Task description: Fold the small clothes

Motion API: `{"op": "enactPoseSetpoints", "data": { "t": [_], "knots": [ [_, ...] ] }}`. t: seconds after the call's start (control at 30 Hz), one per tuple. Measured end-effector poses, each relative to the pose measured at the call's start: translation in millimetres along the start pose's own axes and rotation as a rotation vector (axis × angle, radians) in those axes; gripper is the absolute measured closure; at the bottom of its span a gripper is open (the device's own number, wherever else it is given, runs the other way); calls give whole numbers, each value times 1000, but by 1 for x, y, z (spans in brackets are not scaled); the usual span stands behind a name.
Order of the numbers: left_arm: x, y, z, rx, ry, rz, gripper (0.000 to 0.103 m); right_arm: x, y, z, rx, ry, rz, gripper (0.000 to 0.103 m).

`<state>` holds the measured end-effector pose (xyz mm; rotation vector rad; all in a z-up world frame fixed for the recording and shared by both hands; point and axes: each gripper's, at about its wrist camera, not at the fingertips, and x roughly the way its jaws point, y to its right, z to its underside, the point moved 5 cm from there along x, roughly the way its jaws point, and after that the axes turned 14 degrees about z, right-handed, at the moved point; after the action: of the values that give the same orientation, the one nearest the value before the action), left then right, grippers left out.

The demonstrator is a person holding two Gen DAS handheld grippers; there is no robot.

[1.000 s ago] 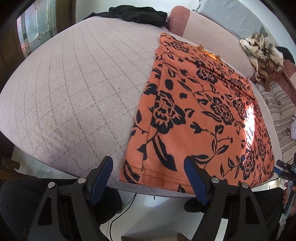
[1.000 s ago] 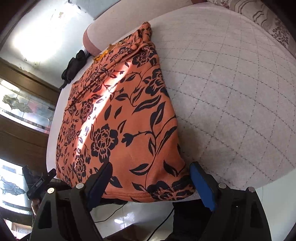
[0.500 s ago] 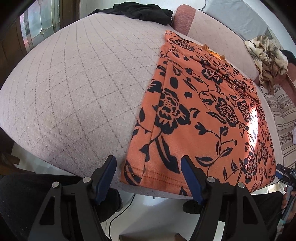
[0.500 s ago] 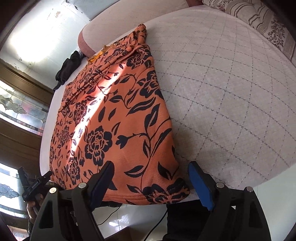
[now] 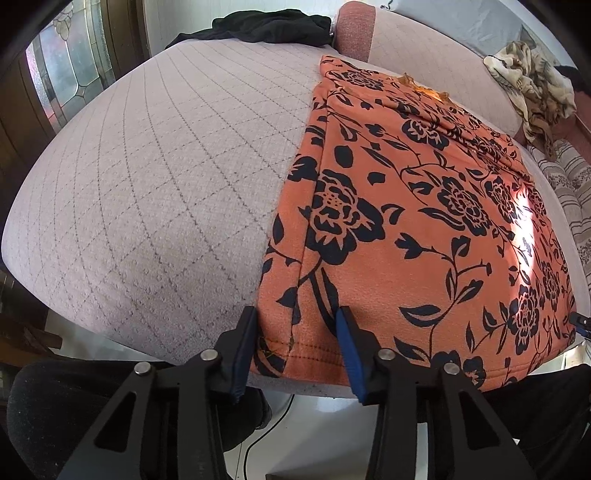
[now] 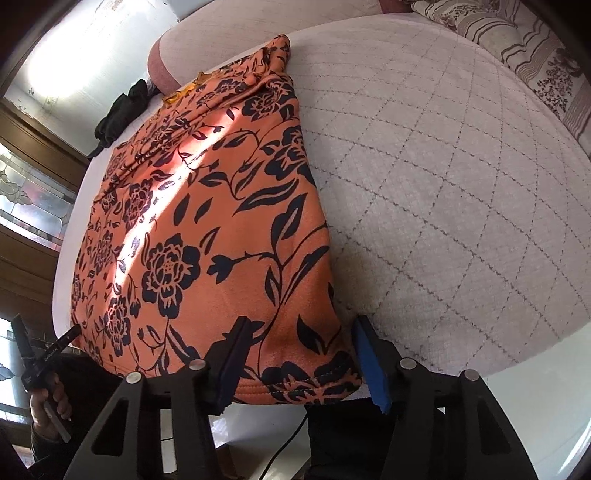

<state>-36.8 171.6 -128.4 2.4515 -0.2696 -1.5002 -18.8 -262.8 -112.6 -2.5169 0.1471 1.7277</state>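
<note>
An orange garment with black flowers [image 5: 424,229] [image 6: 207,229] lies flat on the quilted bed [image 5: 147,192] [image 6: 443,184], its stitched hem at the near edge. My left gripper [image 5: 297,350] straddles the hem's left corner. Its jaws are closing, and the cloth between them still lies flat. My right gripper [image 6: 301,365] straddles the hem's right corner in the same way, jaws closing on unpinched cloth. The right wrist view shows the left gripper [image 6: 44,354] at the far left, held by a hand [image 6: 48,402].
A black garment [image 5: 266,26] [image 6: 122,110] lies at the far end of the bed beside a pink bolster [image 5: 354,29]. A crumpled beige cloth [image 5: 532,81] and a striped pillow [image 6: 535,55] lie further right. A cable [image 5: 273,424] runs over the white floor below the bed's edge.
Both grippers have come in closer over the hem, and their jaws have narrowed around its two corners. The garment has not shifted.
</note>
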Motion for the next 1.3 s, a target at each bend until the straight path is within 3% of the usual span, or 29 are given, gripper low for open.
{"op": "enactPoseSetpoints", "data": {
  "t": [0.1,0.17,0.2,0.4,0.43,0.5,0.53,0.57,0.63,0.87,0.93,1.0,1.03,1.07,1.1,1.23,1.3],
  "knots": [
    [-1,0,0,2,-1,3,60,-5,0,-1,12,21,5,42],
    [-1,0,0,9,1,2,60,-10,-1,-2,11,48,21,25],
    [-1,0,1,11,1,1,60,-13,-2,-2,7,63,30,23],
    [-1,0,0,-4,-2,12,57,0,-6,-2,-17,16,70,20],
    [-1,0,0,-4,-3,11,57,0,-8,-2,-26,17,71,22],
    [0,1,0,6,-6,5,57,1,-10,-1,-42,15,65,40],
    [-1,2,0,19,-9,3,63,0,-11,-1,-45,16,72,54],
    [-1,4,-1,30,-9,8,79,0,-10,-1,-44,16,68,71],
    [-2,8,-2,38,-17,48,93,-1,-7,0,-35,13,50,86],
    [-32,10,-22,0,84,99,94,-31,8,-10,60,80,-36,89],
    [-26,12,-24,14,55,74,93,-40,17,-16,93,107,-53,89],
    [-14,13,-19,26,24,45,92,-35,22,-19,102,92,-35,81],
    [-9,15,-17,31,3,44,92,-31,24,-18,100,70,-24,52],
    [-7,15,-14,31,-5,37,89,-28,24,-16,98,57,-19,6],
    [-7,15,-14,30,-1,36,86,-28,22,-14,93,61,-11,0],
    [-7,13,-15,23,7,27,74,-23,10,-9,25,43,-27,0],
    [-1,10,-13,5,-15,23,66,-15,4,-8,2,29,-22,6]
  ]
}}
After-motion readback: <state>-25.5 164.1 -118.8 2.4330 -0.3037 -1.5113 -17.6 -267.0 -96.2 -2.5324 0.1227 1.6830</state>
